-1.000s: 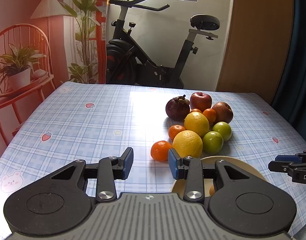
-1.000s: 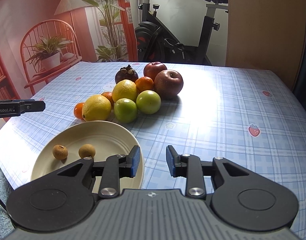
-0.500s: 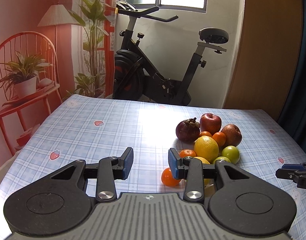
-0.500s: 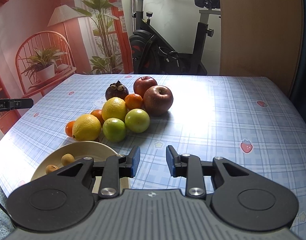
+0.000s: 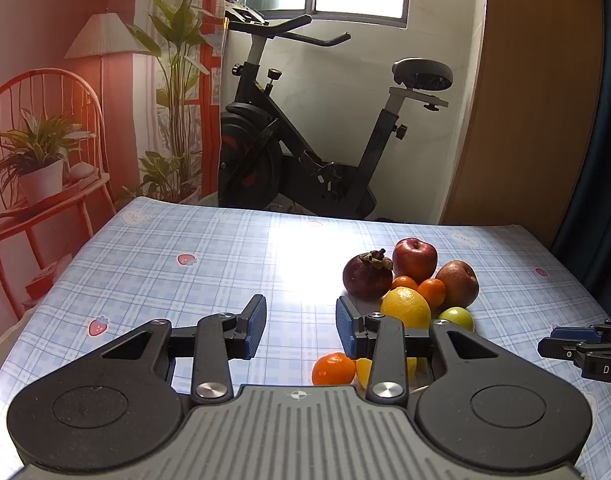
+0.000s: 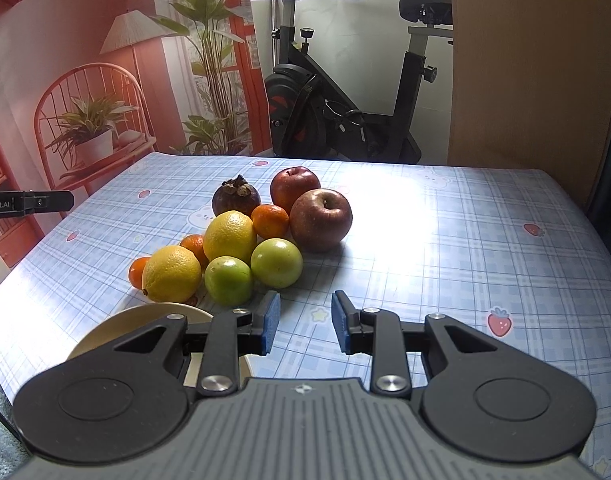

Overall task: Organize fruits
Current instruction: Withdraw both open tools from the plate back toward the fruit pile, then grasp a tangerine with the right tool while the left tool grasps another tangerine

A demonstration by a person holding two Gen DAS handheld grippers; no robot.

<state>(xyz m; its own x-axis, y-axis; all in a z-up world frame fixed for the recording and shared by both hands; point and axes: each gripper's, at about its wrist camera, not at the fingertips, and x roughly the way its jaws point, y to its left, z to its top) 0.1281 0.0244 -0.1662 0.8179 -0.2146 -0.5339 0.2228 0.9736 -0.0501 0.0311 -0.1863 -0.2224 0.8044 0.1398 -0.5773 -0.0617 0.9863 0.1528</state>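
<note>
Both your grippers are released and hold nothing: the right gripper (image 6: 305, 322) and the left gripper (image 5: 299, 326) hang over bare cloth. The plate (image 6: 105, 326) lies under your right gripper's left finger; just beyond it sits the fruit pile (image 6: 241, 240). Reach the near green fruit (image 6: 228, 280) first, straddling it squarely.

You have two red apples (image 6: 320, 219), two lemons (image 6: 228, 236), two green fruits (image 6: 276, 262), three small oranges (image 6: 270, 221), one dark mangosteen (image 6: 236, 199), one plate (image 6: 117, 326), all on one bench (image 6: 445, 240)
</note>
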